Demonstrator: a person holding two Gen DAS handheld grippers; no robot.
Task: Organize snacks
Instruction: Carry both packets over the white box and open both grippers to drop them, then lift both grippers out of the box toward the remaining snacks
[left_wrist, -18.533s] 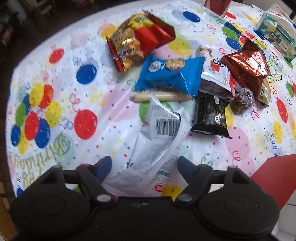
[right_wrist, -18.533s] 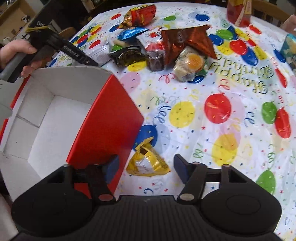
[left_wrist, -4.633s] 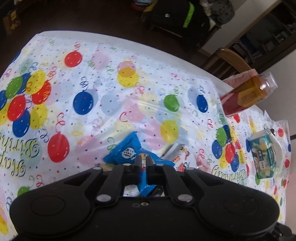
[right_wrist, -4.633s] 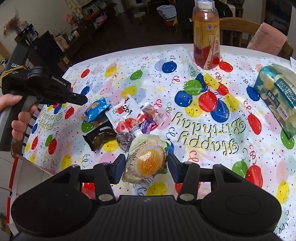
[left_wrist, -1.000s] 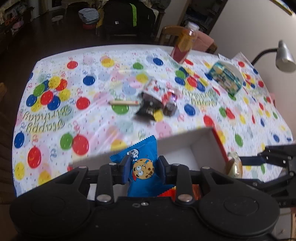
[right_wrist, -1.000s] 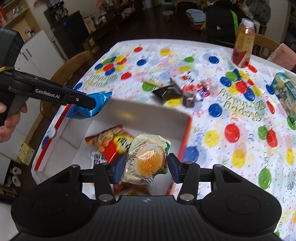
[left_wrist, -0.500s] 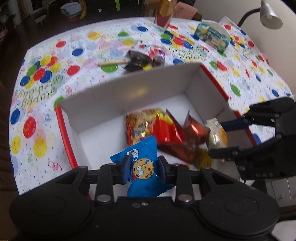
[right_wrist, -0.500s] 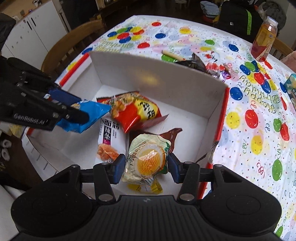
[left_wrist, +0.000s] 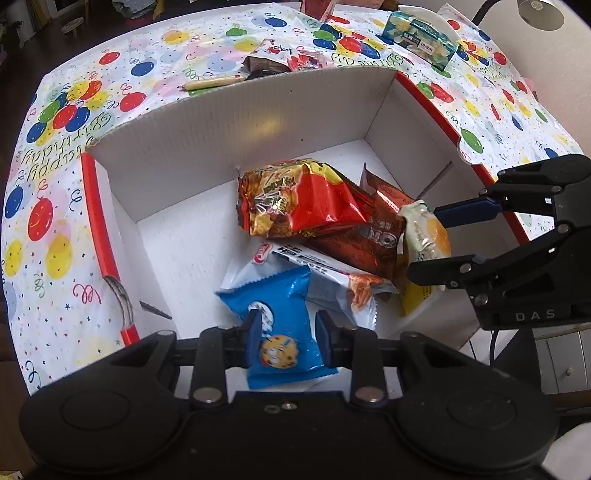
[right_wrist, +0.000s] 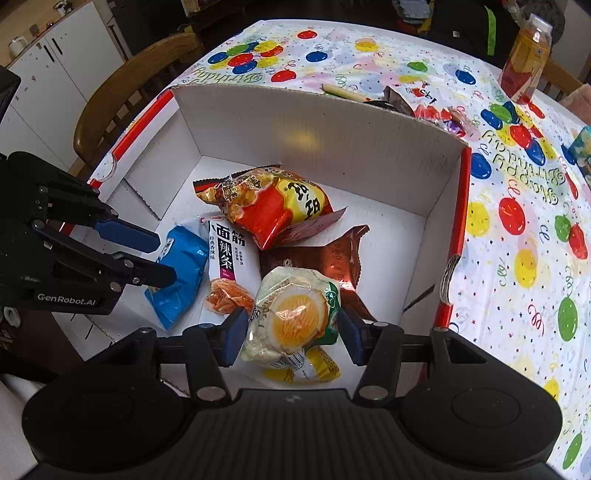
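A red box (left_wrist: 92, 203) (right_wrist: 463, 203) with a white inside stands on the table's near edge. It holds a red-yellow chip bag (left_wrist: 295, 199) (right_wrist: 269, 206), a brown foil packet (left_wrist: 369, 236) (right_wrist: 332, 258), a white spicy-strip packet (left_wrist: 332, 280) (right_wrist: 225, 266) and a small yellow packet (right_wrist: 306, 369). My left gripper (left_wrist: 288, 332) (right_wrist: 164, 256) is shut on a blue cookie packet (left_wrist: 280, 317) (right_wrist: 181, 273), low over the box's near left part. My right gripper (right_wrist: 291, 332) (left_wrist: 428, 240) is shut on an egg snack packet (right_wrist: 291, 314) (left_wrist: 424, 232) above the brown packet.
Beyond the box's far wall, on the balloon tablecloth (left_wrist: 74, 110), lie a sausage stick (left_wrist: 214, 82) (right_wrist: 343, 94) and a few dark and red packets (left_wrist: 266, 66). A drink bottle (right_wrist: 524, 55), a tissue pack (left_wrist: 417, 35) and a wooden chair (right_wrist: 122, 96) stand around.
Both grippers have come from above the table to over the box and sunk lower into it, each still holding its packet. The blue packet has tilted a little.
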